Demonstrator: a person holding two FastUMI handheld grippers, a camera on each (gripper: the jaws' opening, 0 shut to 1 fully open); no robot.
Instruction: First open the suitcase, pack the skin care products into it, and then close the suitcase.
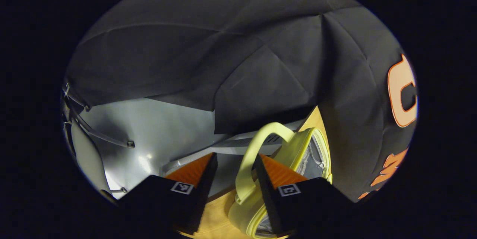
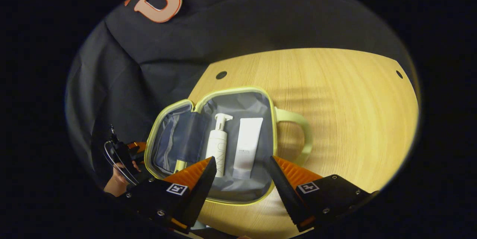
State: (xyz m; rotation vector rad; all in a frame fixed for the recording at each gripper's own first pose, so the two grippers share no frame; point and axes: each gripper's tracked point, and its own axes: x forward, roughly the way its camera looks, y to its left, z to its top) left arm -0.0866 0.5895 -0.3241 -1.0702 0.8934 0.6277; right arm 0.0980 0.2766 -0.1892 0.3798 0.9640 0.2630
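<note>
Right gripper view: suitcase (image 2: 238,101) (open) holds bottle (image 2: 217,145), tube (image 2: 248,145).

The left gripper (image 1: 233,168) has two wedge-shaped fingers with ribbed inner faces, each on a black block bearing a small square black-and-white marker. The right gripper (image 2: 240,172) has the same build, and silver screws dot its black blocks. In the right gripper view, a hand (image 2: 118,179) grips a black handle ringed by a clear curved guard.
</note>
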